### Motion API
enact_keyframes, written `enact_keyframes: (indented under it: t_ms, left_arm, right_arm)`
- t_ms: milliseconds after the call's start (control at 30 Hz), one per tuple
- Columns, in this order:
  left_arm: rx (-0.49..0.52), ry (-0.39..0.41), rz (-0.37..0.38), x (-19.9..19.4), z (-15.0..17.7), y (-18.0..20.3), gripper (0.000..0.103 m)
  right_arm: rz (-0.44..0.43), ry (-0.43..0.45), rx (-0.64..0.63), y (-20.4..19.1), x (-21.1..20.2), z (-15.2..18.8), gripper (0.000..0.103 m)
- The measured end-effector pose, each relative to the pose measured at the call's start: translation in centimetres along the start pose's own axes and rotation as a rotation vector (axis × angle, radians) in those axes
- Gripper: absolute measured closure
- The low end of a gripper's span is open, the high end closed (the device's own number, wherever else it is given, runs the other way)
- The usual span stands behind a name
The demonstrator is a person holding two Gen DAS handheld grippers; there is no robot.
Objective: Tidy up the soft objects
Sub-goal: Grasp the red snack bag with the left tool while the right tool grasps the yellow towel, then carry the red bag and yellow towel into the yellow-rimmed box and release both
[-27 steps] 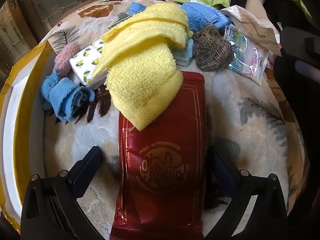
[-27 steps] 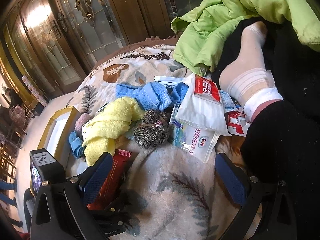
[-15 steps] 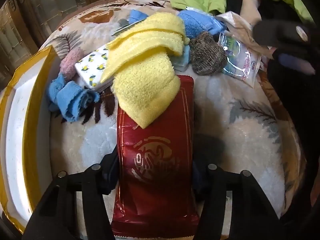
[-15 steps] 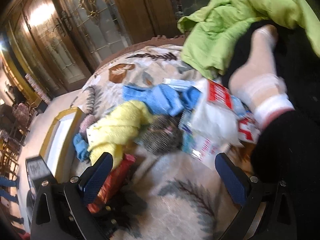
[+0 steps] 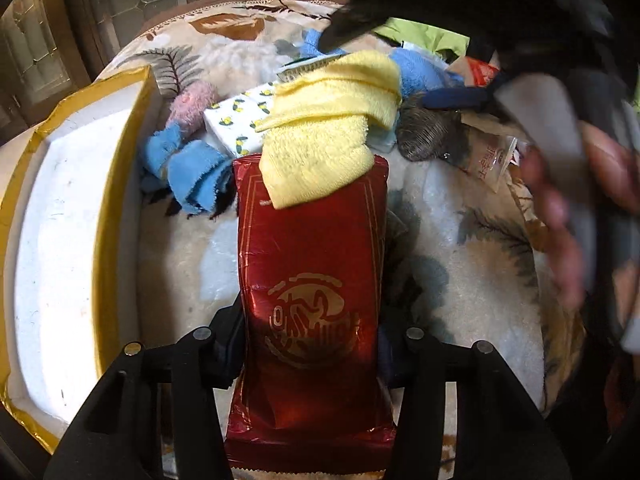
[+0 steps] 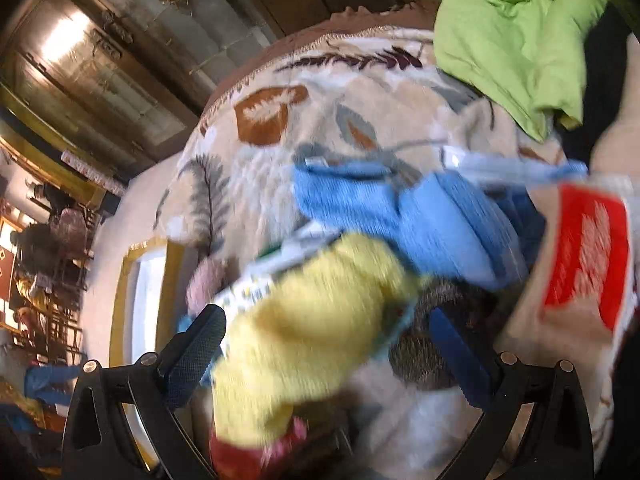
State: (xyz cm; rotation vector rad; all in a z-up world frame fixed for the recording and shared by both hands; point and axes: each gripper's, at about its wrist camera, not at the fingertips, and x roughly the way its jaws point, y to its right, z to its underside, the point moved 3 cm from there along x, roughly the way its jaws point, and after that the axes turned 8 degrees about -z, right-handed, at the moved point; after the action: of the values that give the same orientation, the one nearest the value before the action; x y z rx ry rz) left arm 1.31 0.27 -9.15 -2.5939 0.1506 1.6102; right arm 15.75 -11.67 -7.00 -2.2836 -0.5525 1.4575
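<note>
Here, in the left wrist view, the left gripper (image 5: 310, 332) has its fingers pressed against both sides of a red foil packet (image 5: 312, 280) that lies lengthwise on the leaf-patterned blanket (image 5: 460, 280). The packet bears a gold round emblem; no words can be read. A yellow towel (image 5: 324, 140) drapes over the packet's far end. Beside it lie a blue cloth (image 5: 192, 176), a lemon-print tissue pack (image 5: 236, 124), a pink fuzzy item (image 5: 192, 104) and a grey knitted piece (image 5: 428, 132). A gold-rimmed white tray (image 5: 60, 240) sits left.

In the right wrist view, heavily blurred, the right gripper (image 6: 324, 356) has its fingers spread wide around the yellow towel (image 6: 312, 328). A white pouch carries a red label (image 6: 584, 256), its writing unreadable.
</note>
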Motion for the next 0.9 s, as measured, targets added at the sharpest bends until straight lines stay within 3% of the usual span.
enact_keyframes:
  t_ms: [100, 233, 300, 367, 533, 633, 733, 900]
  left_arm:
    - [-0.001, -0.003, 0.001, -0.4, 0.0, -0.2, 0.054]
    - [-0.013, -0.019, 0.011, -0.4, 0.4, -0.6, 0.054]
    - [-0.019, -0.027, 0.016, -0.2, 0.5, -0.7, 0.054]
    - [-0.031, -0.037, 0.024, -0.1, 0.5, -0.8, 0.054]
    - [-0.037, -0.040, 0.033, -0.1, 0.4, -0.9, 0.054]
    - [-0.038, -0.035, 0.034, -0.2, 0.2, -1.0, 0.054]
    - [-0.045, -0.025, 0.037, -0.6, 0.2, -1.3, 0.054]
    - [-0.067, -0.022, 0.063, -1.5, 0.2, -1.7, 0.054]
  right_arm:
    - [-0.024, -0.065, 0.014, 0.2, 1.0, 0.2, 0.000]
    - [-0.002, -0.100, -0.093, -0.5, 1.5, 1.0, 0.002]
    - [0.039, -0.106, -0.138, -0.5, 1.6, 1.3, 0.014]
    - [0.052, -0.142, -0.159, 0.0, 2.0, 1.6, 0.039]
    - [0.029, -0.151, -0.187, -0.3, 2.0, 1.7, 0.046]
    - [-0.058, -0.115, -0.159, -0.6, 1.0, 1.9, 0.053]
    - [-0.136, -0.083, -0.131, -1.0, -0.8, 2.1, 0.053]
    - [-0.197, -0.033, -0.131, -2.0, -3.5, 2.1, 0.053]
